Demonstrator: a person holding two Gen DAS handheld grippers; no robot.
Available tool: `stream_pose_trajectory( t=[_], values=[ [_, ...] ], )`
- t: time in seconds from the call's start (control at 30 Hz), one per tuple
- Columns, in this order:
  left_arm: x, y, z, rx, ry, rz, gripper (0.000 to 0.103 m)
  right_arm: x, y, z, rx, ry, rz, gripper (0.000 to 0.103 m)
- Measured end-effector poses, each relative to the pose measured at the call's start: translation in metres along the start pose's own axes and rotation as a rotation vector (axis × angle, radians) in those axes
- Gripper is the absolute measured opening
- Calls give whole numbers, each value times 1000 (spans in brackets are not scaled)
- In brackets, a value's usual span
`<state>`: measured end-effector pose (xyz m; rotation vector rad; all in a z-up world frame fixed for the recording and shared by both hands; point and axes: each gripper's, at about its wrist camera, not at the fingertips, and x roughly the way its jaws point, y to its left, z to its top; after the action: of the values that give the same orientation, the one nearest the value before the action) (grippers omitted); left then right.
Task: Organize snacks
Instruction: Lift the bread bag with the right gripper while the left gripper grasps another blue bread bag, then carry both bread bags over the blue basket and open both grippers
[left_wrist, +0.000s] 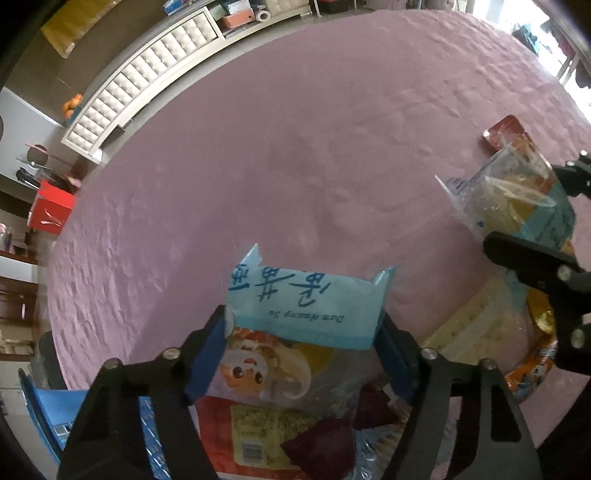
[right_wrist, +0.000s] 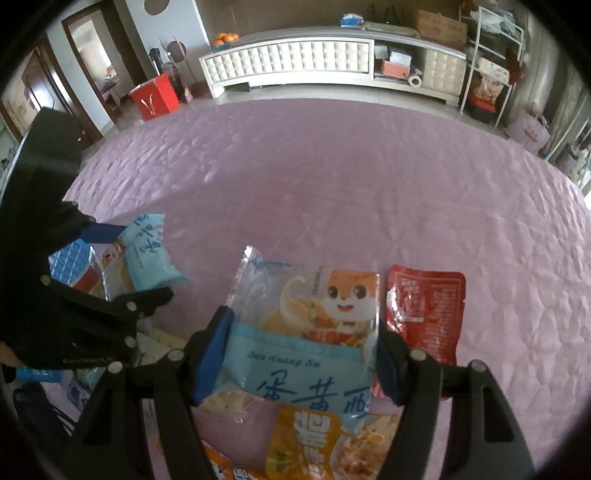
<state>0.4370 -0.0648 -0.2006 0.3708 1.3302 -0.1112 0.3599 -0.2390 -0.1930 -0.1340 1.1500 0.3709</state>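
My left gripper (left_wrist: 304, 332) is shut on a light blue snack pack (left_wrist: 306, 308) with blue characters, held above a blue basket (left_wrist: 48, 417) that holds a clear cartoon pack (left_wrist: 266, 373) and a red pack (left_wrist: 258, 439). My right gripper (right_wrist: 301, 354) is shut on another light blue snack pack (right_wrist: 295, 373) and a clear cartoon fox pack (right_wrist: 314, 299), above the pink tablecloth (right_wrist: 332, 184). A red pouch (right_wrist: 424, 310) lies to the right. The left gripper with its pack (right_wrist: 147, 254) shows at the left of the right wrist view.
An orange-yellow snack pack (right_wrist: 306, 443) lies below my right gripper. A cream basket (left_wrist: 469, 328) sits at the right of the left wrist view, near an orange pack (left_wrist: 532, 369). A white cabinet (right_wrist: 295, 62) stands beyond the table.
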Motion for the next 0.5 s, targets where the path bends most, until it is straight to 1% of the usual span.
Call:
stream_pose_trajectory(
  t=[0.1, 0.3, 0.37, 0.4, 0.43, 0.5],
  values=[
    [-10, 0, -7, -13, -21, 6, 67, -8, 7, -2, -27, -11, -30, 74],
    [-39, 6, -23, -49, -89, -15, 67, -21, 12, -8, -34, -23, -60, 74],
    [-53, 7, -31, -59, -112, -23, 67, -24, 13, -12, 7, -18, -39, 74],
    [-59, 7, -35, -63, -122, -29, 67, -25, 16, -15, 15, -8, -16, 74],
    [-68, 8, -41, -69, -139, -44, 67, -26, 20, -15, 8, -3, -15, 74],
    [-79, 14, -44, -74, -155, -61, 67, -32, 25, -15, -2, -4, -56, 74]
  ],
)
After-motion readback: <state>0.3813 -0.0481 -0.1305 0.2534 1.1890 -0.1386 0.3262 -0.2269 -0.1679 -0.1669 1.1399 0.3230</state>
